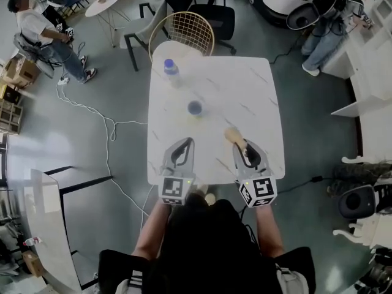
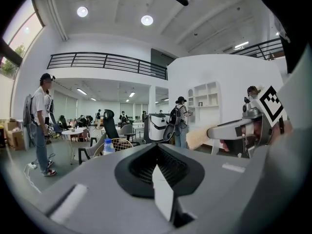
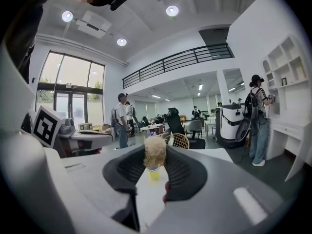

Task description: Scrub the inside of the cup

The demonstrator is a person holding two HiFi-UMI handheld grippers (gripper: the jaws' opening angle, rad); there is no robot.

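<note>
Marble tabletop [image 1: 257,84], cup [image 1: 195,108] ahead of brush [image 1: 231,133] in right tool [image 1: 240,146]

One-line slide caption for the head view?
Right gripper holds a brush short of the cup on the white table; left gripper shut and empty.

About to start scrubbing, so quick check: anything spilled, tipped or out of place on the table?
Nothing stands out. The cup and bottle stand upright on the table, no spill visible, and the right gripper holds the brush.
</note>
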